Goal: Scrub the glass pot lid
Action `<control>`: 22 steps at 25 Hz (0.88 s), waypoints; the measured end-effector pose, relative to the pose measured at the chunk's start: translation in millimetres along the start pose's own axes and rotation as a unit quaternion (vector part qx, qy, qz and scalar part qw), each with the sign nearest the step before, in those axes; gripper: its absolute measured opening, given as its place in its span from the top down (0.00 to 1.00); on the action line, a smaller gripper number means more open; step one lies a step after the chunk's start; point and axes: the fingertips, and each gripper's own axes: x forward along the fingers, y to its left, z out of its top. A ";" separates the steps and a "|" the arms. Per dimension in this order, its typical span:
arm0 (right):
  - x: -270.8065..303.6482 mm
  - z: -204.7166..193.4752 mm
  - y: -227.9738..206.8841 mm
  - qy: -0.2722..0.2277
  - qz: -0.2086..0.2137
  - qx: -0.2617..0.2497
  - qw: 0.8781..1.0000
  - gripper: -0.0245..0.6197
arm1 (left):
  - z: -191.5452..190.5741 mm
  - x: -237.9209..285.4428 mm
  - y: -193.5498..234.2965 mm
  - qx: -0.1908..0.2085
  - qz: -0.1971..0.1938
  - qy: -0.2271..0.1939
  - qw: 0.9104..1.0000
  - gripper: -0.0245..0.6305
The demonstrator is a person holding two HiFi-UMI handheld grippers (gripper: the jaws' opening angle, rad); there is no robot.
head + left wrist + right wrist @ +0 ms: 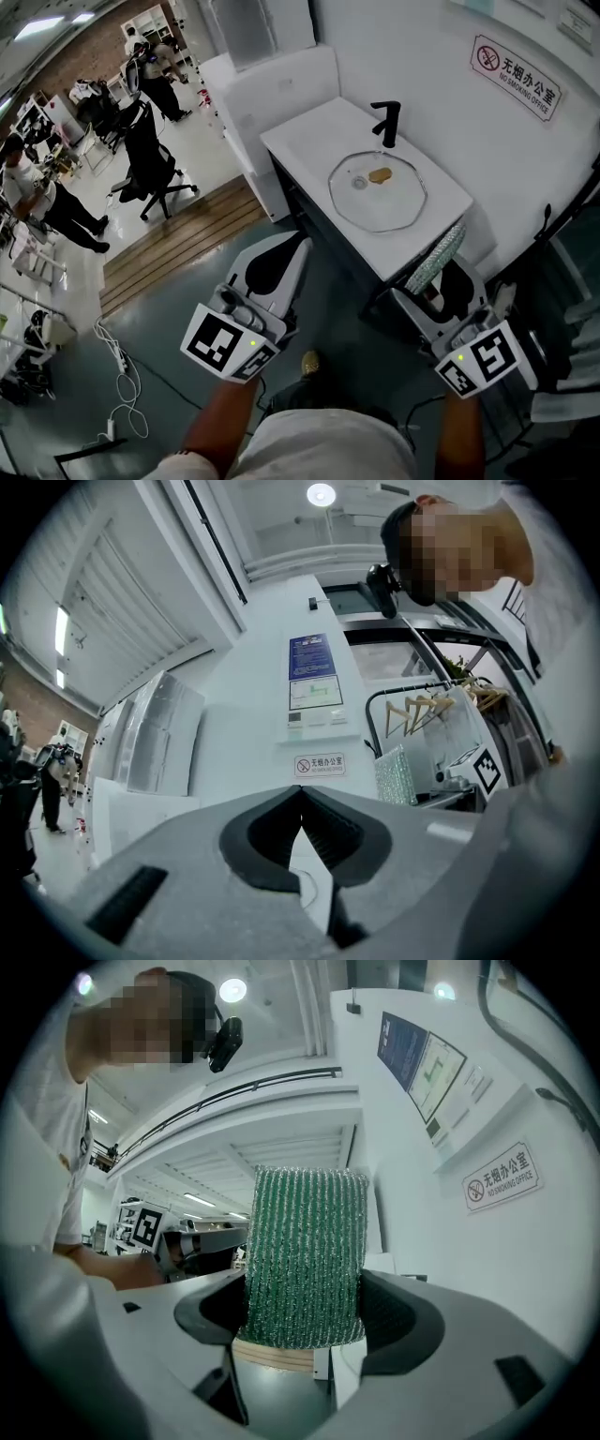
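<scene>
The left gripper point(296, 247) has its jaws pressed together with nothing between them; in the left gripper view point(301, 797) the two dark pads meet at the tip. It is held out ahead of the person, apart from everything on the surface.

The right gripper point(442, 281) is clamped on a green scrubbing pad point(437, 255). In the right gripper view point(305, 1321) both jaws press on the sides of the pad point(305, 1255). Its ribbed green face stands up well past the jaw tips, and a tan layer shows at its lower end.

The glass pot lid point(389, 208) lies flat on the white surface point(305, 131). It is ahead of both grippers: just beyond the top of the pad in the right gripper, and ahead and to the right of the left gripper. Neither gripper touches it. A small round knob point(359, 183) and a tan spot point(380, 175) show at the far side of the lid; what the spot is cannot be told.

Beyond the lid, farther from both grippers, a black faucet point(386, 122) stands on the surface. A no-smoking sign point(514, 80) hangs on the wall to the right of the faucet.
</scene>
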 end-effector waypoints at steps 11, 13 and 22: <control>98.8 -5.6 -34.3 0.015 -0.057 -0.004 0.998 0.42 | -17.0 48.1 103.5 -0.011 -0.051 0.002 0.999 0.94; 112.8 -5.6 -36.9 0.018 -0.064 -0.007 0.998 0.42 | -20.2 52.1 118.1 -0.016 -0.056 0.004 0.998 0.94; 148.2 -15.1 -50.0 0.039 -0.077 -0.009 0.996 0.42 | -40.2 72.2 160.4 -0.041 -0.061 0.007 0.997 0.94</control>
